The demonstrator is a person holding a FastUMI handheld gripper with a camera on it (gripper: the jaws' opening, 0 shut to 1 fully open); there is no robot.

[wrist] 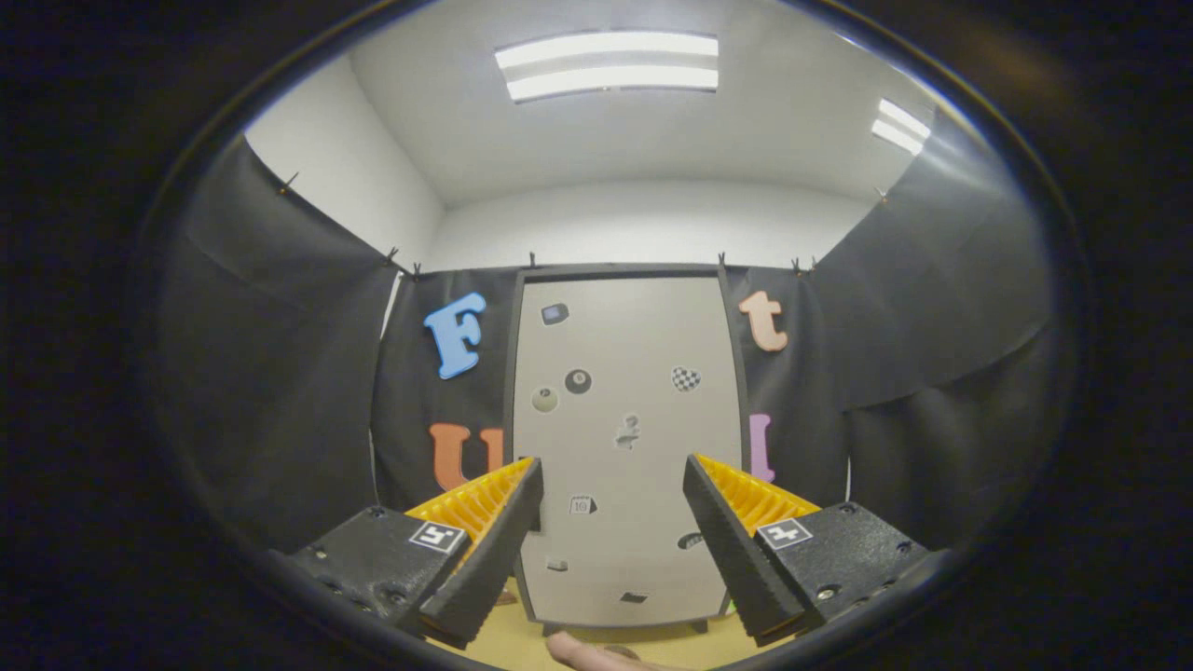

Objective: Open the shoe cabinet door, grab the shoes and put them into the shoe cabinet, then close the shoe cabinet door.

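The shoe cabinet (626, 447) stands upright against the booth's back wall, straight ahead beyond my fingers. Its pale door, framed in dark trim and dotted with small stickers, is shut. My gripper (613, 471) is open, fingers spread wide with nothing between them, held some distance back from the door. The lower half of the door shows through the gap between the fingers. A bit of a person's hand (587, 652) shows low down, between the finger bases. I see no shoes.
Black cloth walls close in on the left and right of the cabinet. A tan floor (652, 643) runs under the cabinet's short feet. White walls and ceiling lights lie above.
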